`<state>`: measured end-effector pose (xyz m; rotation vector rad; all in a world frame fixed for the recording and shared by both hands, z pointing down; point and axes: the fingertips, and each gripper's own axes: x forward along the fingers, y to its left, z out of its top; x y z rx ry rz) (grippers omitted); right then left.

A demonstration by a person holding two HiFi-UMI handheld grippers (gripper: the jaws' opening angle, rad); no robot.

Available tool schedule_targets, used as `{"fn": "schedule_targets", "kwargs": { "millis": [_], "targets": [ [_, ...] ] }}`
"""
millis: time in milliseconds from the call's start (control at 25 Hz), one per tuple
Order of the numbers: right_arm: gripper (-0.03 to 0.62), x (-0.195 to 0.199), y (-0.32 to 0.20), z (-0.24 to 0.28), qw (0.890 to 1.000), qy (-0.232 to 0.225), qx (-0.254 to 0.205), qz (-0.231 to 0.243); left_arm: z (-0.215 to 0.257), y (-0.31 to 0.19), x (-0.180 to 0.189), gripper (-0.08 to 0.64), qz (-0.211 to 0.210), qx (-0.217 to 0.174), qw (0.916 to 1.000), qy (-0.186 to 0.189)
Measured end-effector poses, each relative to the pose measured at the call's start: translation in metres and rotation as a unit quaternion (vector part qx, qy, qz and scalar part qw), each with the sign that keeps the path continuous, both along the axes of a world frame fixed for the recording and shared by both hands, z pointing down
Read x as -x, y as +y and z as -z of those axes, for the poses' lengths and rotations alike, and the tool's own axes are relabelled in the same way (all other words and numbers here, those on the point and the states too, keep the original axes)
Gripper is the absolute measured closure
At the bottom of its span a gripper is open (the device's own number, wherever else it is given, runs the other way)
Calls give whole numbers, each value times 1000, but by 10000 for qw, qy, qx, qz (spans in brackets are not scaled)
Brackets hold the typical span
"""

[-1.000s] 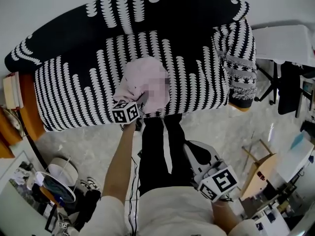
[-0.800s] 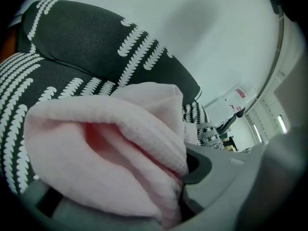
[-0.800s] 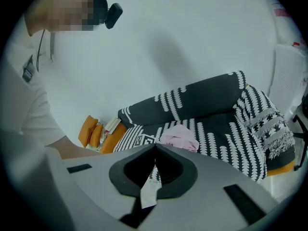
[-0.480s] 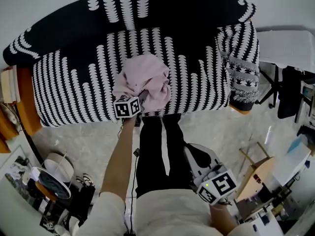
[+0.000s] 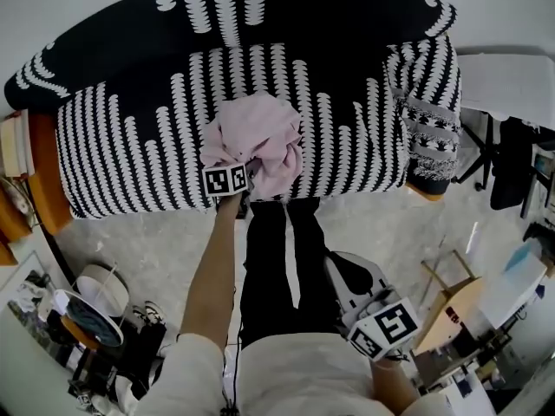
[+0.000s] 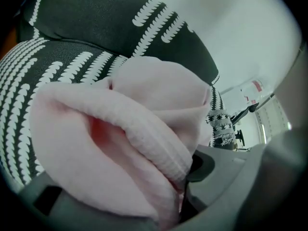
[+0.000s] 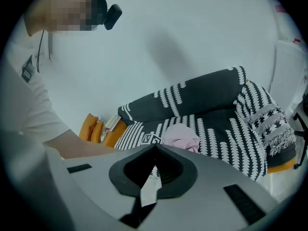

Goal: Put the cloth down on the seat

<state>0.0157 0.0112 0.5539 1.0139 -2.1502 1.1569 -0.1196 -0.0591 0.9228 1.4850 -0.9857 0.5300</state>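
A crumpled pink cloth (image 5: pixel 256 141) lies bunched on the seat (image 5: pixel 347 146) of a black sofa with white scallop stripes, near its front edge. My left gripper (image 5: pixel 246 170) reaches into the cloth's near side, its marker cube just in front of the seat. Its jaws are opening, and folds of the cloth (image 6: pixel 144 129) still lie between them and fill the left gripper view. The pads themselves are hidden by fabric. My right gripper (image 5: pixel 340 269) hangs low beside the person's legs, far from the sofa, jaws together and holding nothing. From there the cloth (image 7: pixel 182 136) shows small on the seat.
A patterned throw (image 5: pixel 429 111) drapes the sofa's right arm. Orange cushions and books (image 5: pixel 35 172) sit at its left end. An office chair (image 5: pixel 512 154) and a wooden stool (image 5: pixel 460 302) stand on the right. Clutter (image 5: pixel 87 310) covers the floor at lower left.
The left gripper has pushed slightly forward and lower onto the seat with the cloth, and the cloth has settled and spread. The right gripper has hardly moved.
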Motion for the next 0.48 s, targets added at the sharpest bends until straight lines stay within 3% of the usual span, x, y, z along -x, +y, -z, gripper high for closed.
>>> {"fn": "schedule_targets", "kwargs": {
  "millis": [240, 480],
  "targets": [
    [584, 1, -5, 4, 10000, -6, -52, -1, 8, -3, -3, 256, -14, -65, 9999, 94],
    [584, 1, -8, 20, 9998, -13, -202, -2, 30, -2, 1, 218, 276, -188, 9991, 270]
  ]
}}
